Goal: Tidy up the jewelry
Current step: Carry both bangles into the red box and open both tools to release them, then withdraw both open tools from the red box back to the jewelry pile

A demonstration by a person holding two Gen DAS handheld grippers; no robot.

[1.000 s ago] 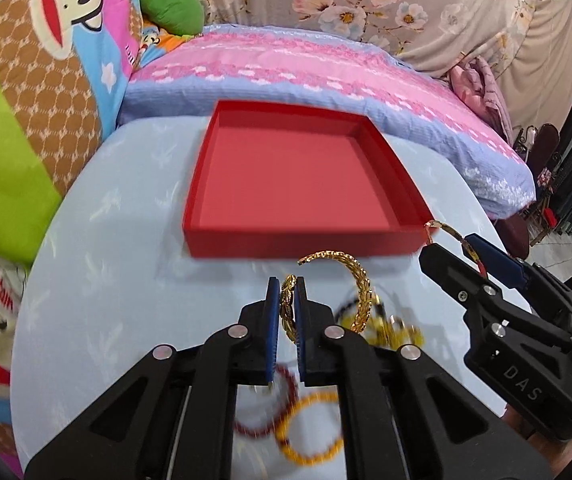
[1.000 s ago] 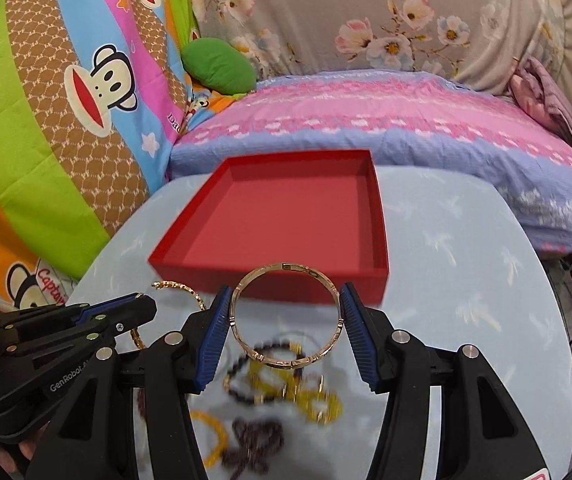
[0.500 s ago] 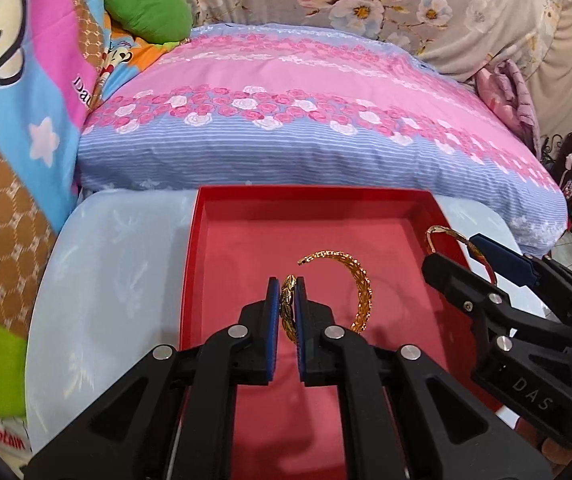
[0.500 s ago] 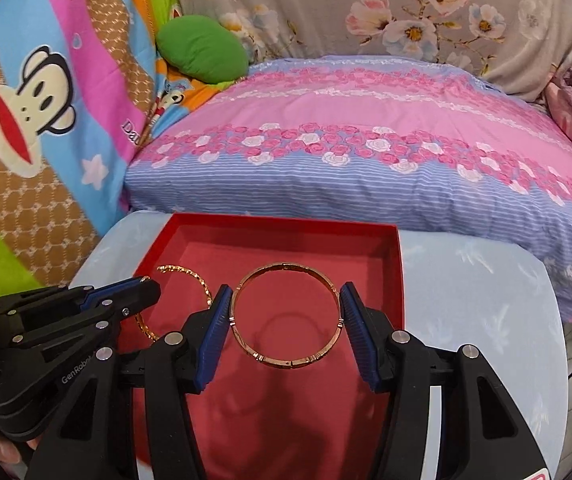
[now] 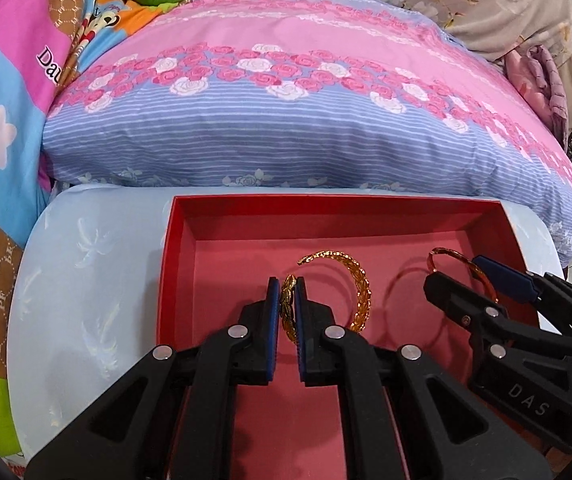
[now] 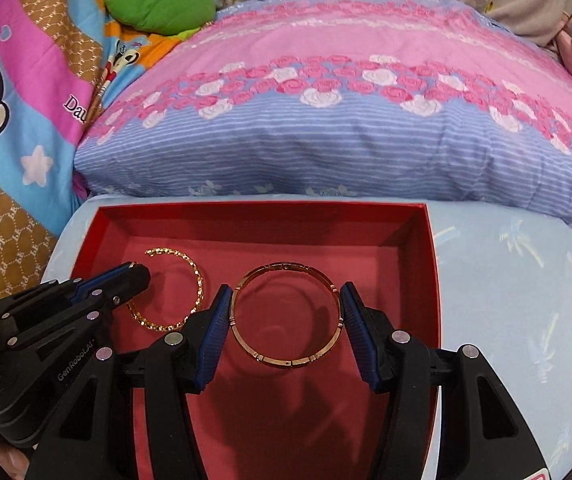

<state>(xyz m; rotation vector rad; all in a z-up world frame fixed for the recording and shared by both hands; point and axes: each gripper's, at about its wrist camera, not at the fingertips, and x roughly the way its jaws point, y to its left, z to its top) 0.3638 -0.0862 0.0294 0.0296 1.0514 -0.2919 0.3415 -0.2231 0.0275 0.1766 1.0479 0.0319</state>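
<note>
From the left wrist view, the left hand-held gripper (image 5: 286,312) is clamped tight on the textured gold cuff bracelet (image 5: 360,292), blue pads pinching one end of its open arc, the rest curving out to the right over the floor of the red tray (image 5: 221,276). At the right edge the right hand-held gripper (image 5: 466,280) shows side-on with a thin band between its fingers. Over to the right wrist view: the right hand-held gripper (image 6: 286,312) holds the plain gold bangle (image 6: 286,314) across its full width, a pad pressing each side, the ring poised above the red tray (image 6: 432,280). To the left sits the left hand-held gripper (image 6: 133,276) with the cuff. The tray rests on a pale blue desk (image 6: 506,300), a pink-and-blue floral pillow (image 6: 346,120) just behind.
</note>
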